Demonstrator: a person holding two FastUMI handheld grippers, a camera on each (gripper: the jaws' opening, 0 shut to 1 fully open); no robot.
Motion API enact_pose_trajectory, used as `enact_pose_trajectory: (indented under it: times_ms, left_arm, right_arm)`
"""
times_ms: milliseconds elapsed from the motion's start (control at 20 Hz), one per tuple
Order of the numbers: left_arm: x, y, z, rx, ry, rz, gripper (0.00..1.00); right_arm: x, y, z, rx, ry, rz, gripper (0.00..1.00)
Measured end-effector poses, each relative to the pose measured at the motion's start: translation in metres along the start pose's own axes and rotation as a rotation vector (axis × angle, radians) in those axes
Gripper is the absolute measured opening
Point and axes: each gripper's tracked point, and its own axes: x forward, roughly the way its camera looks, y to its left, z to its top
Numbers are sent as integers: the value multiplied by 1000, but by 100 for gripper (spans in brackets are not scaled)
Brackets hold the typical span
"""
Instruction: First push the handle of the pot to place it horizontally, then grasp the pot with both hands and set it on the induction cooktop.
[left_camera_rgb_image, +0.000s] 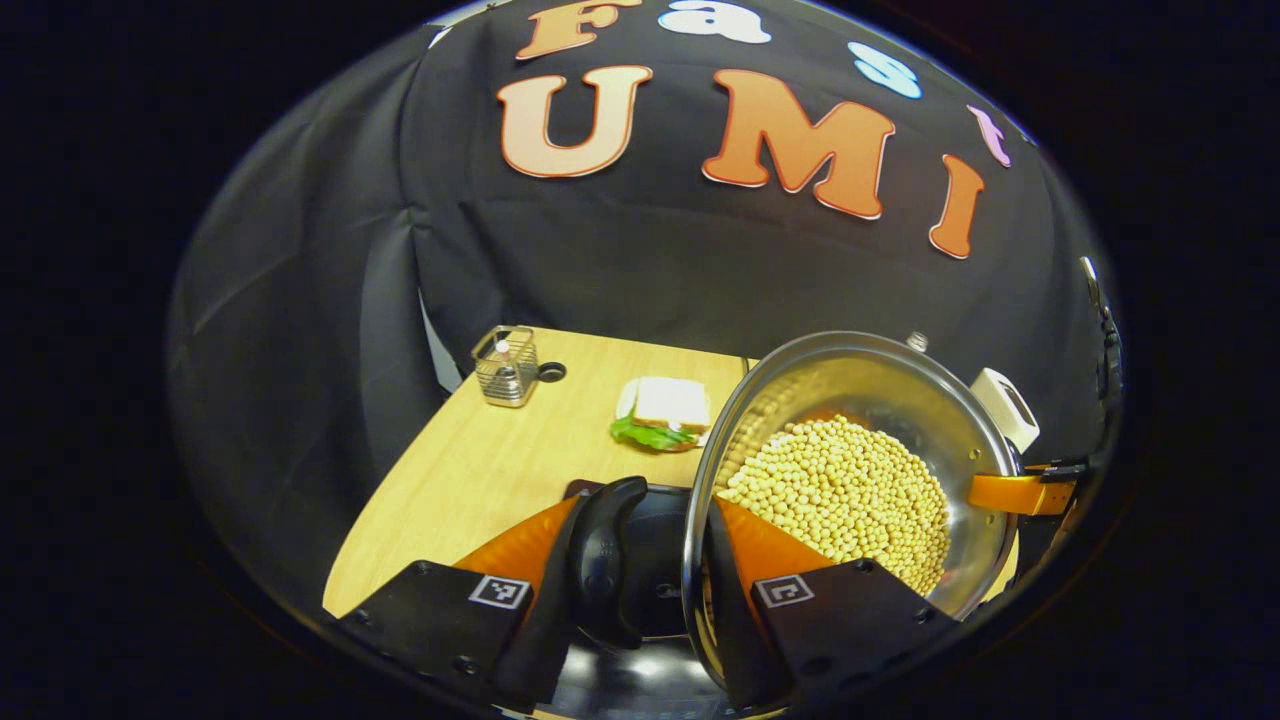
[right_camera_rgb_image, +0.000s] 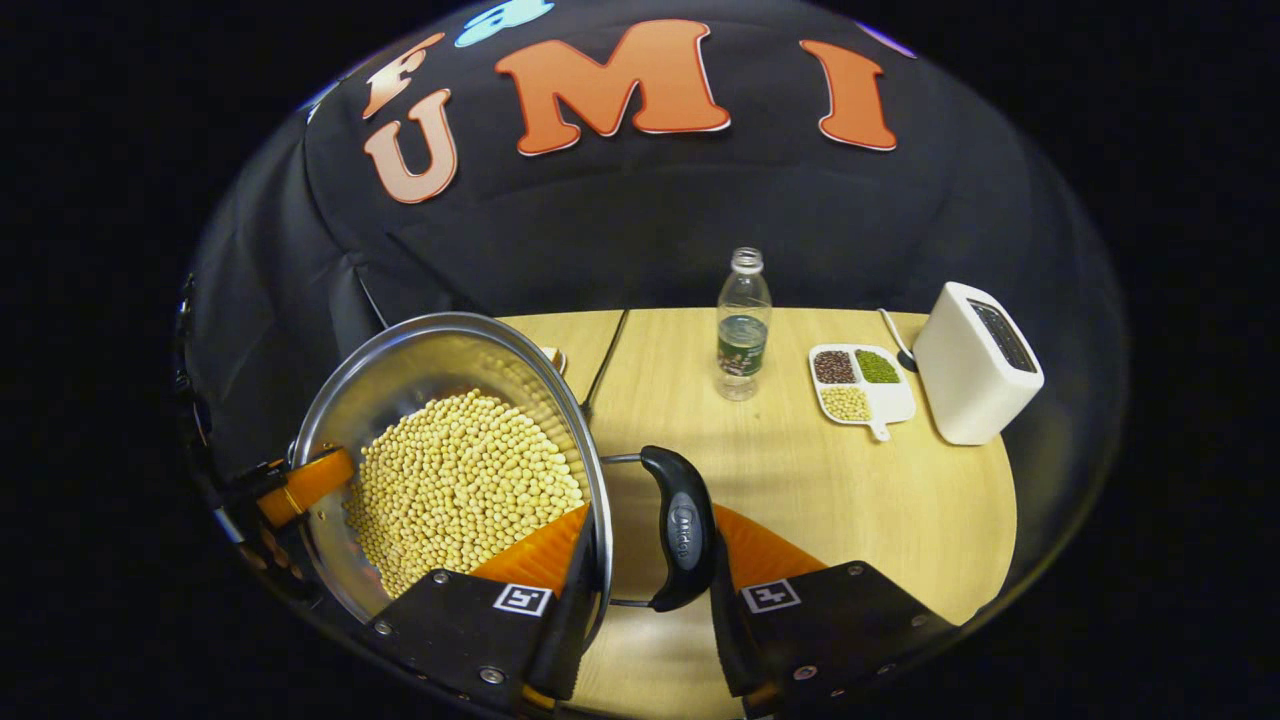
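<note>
1. The left gripper (left_camera_rgb_image: 640, 590) straddles one side of the pot (left_camera_rgb_image: 860, 400) — one finger outside the black side handle (left_camera_rgb_image: 605, 560), the other inside the rim against the soybeans (left_camera_rgb_image: 845, 495). Handle and wall sit between the fingers; I cannot tell whether both actually press.
2. The right gripper (right_camera_rgb_image: 640, 600) mirrors this on the opposite side: one finger inside the rim, the other beyond the second black handle (right_camera_rgb_image: 682, 525). Whether it clamps I cannot tell either.
3. The pot hangs between the two tools, its handle-to-handle axis running from one gripper to the other. It appears lifted and tipped, judging by the beans heaped toward the near wall.
4. Beneath the pot's left handle lies a dark glossy surface (left_camera_rgb_image: 640, 680) — probably the induction cooktop, so the set-down looks close and mostly downward.
5. Around the pot, the wooden table (right_camera_rgb_image: 800, 500) offers room: the water bottle (right_camera_rgb_image: 743, 325), bean tray (right_camera_rgb_image: 862, 385) and white box (right_camera_rgb_image: 975, 365) stand well apart to its right, the sandwich (left_camera_rgb_image: 665, 412) and wire holder (left_camera_rgb_image: 506, 365) beyond it on the left.
6. Risk, as I judge it: uneven lowering spills beans.
</note>
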Motion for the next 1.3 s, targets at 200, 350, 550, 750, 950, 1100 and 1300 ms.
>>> enact_pose_trajectory:
  times_ms: [200,350,550,750,950,1100,1300]
  left_arm:
    - [-4,0,0,-22,15,30,68]
    - [2,-5,-1,-25,36,42,67]
    - [11,-7,0,-8,59,34,67]
    - [23,-11,1,12,91,13,68]
    - [32,-12,6,36,125,-7,67]
    - [40,-13,11,48,164,-26,67]
    - [50,-10,29,57,207,-38,68]
  right_arm:
    - [1,-4,8,-25,20,16,54]
    - [-1,-6,9,-24,44,14,55]
    - [-2,-7,9,-5,68,-5,55]
    - [-5,-8,9,14,97,-34,55]
    - [-8,-5,9,31,123,-57,55]
    - [-13,-4,8,43,146,-74,55]
    - [-16,-4,8,53,182,-88,55]
